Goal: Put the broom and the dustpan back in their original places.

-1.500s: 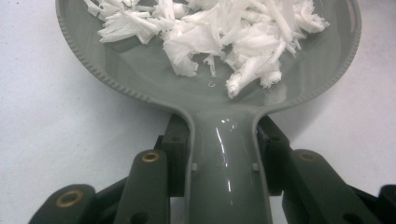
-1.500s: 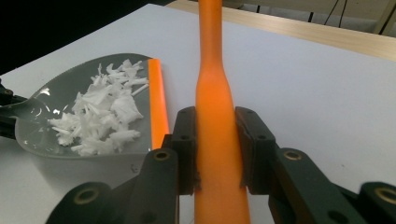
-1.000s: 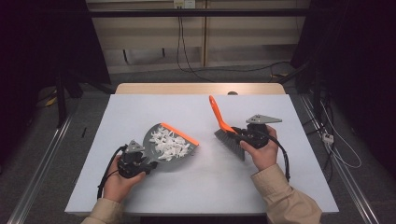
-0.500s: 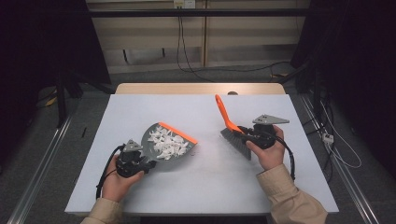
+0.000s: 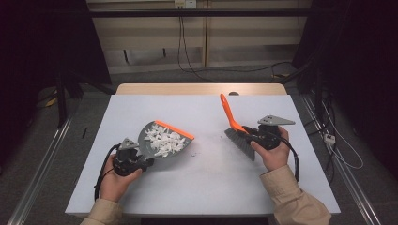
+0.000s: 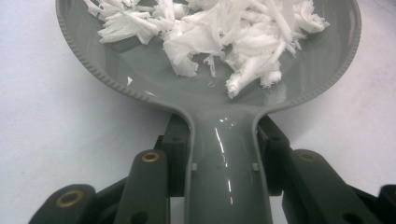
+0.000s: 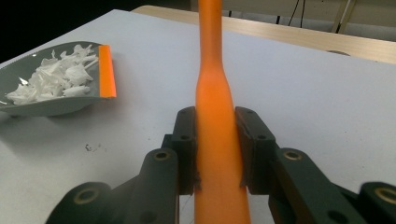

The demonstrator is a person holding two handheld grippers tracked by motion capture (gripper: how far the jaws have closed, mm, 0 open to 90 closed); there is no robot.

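A grey dustpan (image 5: 157,152) with an orange lip lies left of the table's middle, and white paper shreds (image 5: 163,140) are heaped in it. My left gripper (image 5: 141,161) is shut on the dustpan's handle (image 6: 227,172); the shreds (image 6: 219,32) fill the pan ahead of its jaws. At the right, my right gripper (image 5: 250,136) is shut on the orange handle (image 7: 215,121) of a small brush (image 5: 239,140). The brush's grey bristles point down toward the table and its handle (image 5: 227,112) tilts up and back. The dustpan (image 7: 51,86) lies to the left in the right gripper view.
The white tabletop (image 5: 206,183) sits on a wooden table whose far edge (image 5: 202,89) shows. A few tiny dark specks (image 7: 93,148) lie on the table between pan and brush. Cables run along the floor behind and at the right.
The right gripper has carried the brush to the right, away from the dustpan. The left gripper and dustpan have barely shifted.
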